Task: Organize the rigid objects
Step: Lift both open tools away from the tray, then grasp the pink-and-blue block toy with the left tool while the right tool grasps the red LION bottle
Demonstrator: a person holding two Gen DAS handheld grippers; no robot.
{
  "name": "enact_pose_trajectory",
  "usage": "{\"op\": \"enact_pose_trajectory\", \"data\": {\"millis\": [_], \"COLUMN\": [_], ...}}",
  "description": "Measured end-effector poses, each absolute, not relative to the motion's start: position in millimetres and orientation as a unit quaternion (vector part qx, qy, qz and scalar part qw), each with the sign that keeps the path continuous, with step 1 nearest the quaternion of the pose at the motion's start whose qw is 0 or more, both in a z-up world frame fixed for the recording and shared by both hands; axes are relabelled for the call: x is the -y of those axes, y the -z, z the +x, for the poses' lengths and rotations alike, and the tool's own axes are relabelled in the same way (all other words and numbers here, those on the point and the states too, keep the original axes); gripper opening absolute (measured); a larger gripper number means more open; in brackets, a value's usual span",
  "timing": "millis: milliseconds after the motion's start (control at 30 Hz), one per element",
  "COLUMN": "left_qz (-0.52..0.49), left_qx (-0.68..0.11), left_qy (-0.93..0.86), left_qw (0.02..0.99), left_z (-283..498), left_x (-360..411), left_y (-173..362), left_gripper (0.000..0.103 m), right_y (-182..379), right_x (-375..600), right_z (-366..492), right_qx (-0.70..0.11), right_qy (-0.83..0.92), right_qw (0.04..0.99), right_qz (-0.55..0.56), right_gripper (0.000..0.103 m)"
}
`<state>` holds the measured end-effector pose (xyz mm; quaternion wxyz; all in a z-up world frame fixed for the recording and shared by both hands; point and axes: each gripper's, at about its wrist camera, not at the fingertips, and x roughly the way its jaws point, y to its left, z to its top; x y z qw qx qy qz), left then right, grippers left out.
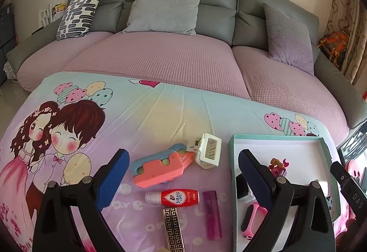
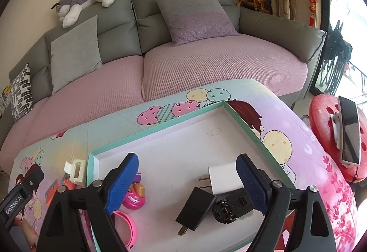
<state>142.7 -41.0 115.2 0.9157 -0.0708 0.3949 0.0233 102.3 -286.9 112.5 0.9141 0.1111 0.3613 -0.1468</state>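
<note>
While both my claws gape empty, my left gripper point(image 1: 183, 174) frames the small red-and-white plastic bottle point(image 1: 172, 197) at lower centre, long axis crosswise; the shallow teal-rimmed cardboard tray point(image 1: 275, 137) waits right, under my right gripper point(image 2: 187, 178).

**Pastels on the cloth, grey on the sofa**

The cloth point(image 1: 160, 109) is lilac, mint and pale yellow, printed with a cartoon couple and spotted heart balloons. The tray point(image 2: 158, 124) has a teal rim and a white floor. In it lie a white plug point(image 2: 223, 179), a black charger point(image 2: 195, 211), a pink band point(image 2: 129, 225) and a pink toy point(image 2: 135, 198). Left of the tray: a cream clip point(image 1: 208, 151), a salmon and blue toy point(image 1: 158, 167), a red and white tube point(image 1: 173, 197), a purple lighter point(image 1: 213, 215) and a bar point(image 1: 173, 229) with a gold key pattern. Both grippers' pads point(image 1: 112, 180) are blue, their frames black. The sofa point(image 1: 215, 18) is grey with pink waffle seat covers; one cushion point(image 1: 78, 14) is white with black dashes. The stool point(image 2: 321, 119) is red.
</note>
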Motion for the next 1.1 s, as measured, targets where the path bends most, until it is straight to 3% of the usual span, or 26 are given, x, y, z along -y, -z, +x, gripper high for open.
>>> {"op": "enact_pose_trajectory", "data": {"millis": [133,567,1100], "left_qz": [-0.080,-0.120,-0.171], "left_qx": [-0.387,-0.382,-0.461], "left_qy": [-0.037,-0.107,-0.159], "left_qw": [0.918,0.910,0.856], "left_z": [137.8,117.9,112.9], "left_x": [28.3,-45.0,-114.5], "left_y": [-116.1,-112.2,-57.1], "left_gripper": [0.096,0.096,0.096], "right_y": [-111.6,-107.4,-52.1], "right_x": [277.3,200.5,79.4], "right_z": [101.9,111.8,129.5], "right_qx": [-0.363,-0.381,-0.443], "right_qy": [0.142,0.055,-0.070], "right_qw": [0.915,0.921,0.893], "right_qz": [0.103,0.051,-0.028], "right_gripper": [0.103,0.103,0.103]}}
